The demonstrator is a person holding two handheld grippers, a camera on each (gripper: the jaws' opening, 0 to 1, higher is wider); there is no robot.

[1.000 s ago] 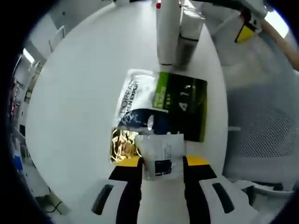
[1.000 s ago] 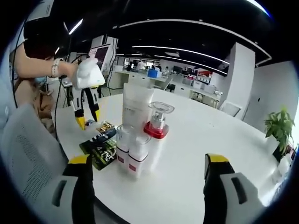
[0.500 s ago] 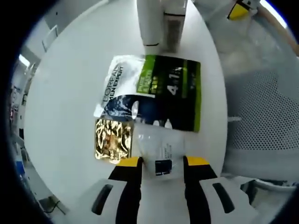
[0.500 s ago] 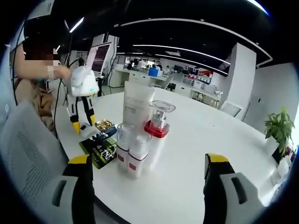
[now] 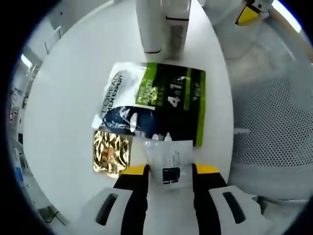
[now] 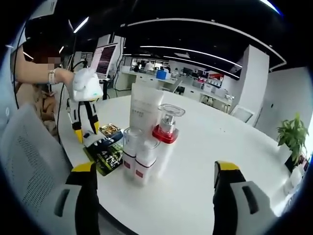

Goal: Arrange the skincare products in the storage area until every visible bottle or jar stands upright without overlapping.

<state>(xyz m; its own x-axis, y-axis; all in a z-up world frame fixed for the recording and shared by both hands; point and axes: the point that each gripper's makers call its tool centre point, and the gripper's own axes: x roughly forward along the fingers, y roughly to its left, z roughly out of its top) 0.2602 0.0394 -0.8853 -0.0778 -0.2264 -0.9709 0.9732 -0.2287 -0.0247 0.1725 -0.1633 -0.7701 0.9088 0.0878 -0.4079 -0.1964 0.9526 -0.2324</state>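
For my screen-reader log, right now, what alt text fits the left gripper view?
The left tool straddles a small white sachet on a round white table, beside a gold sachet and a green-black sachet; white bottles stand beyond.

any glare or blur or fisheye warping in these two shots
Left gripper view: the gold sachet glints, the white table looks washed out, and the bottles at the top stretch. Right gripper view: ceiling strip lights bend into arcs, and the tall tube stays sharp.

Bright, even light from ceiling strips (image 6: 186, 51) washes the white counter (image 5: 73, 88) nearly shadowless, with strong fisheye bending and soft blur toward both views' edges.
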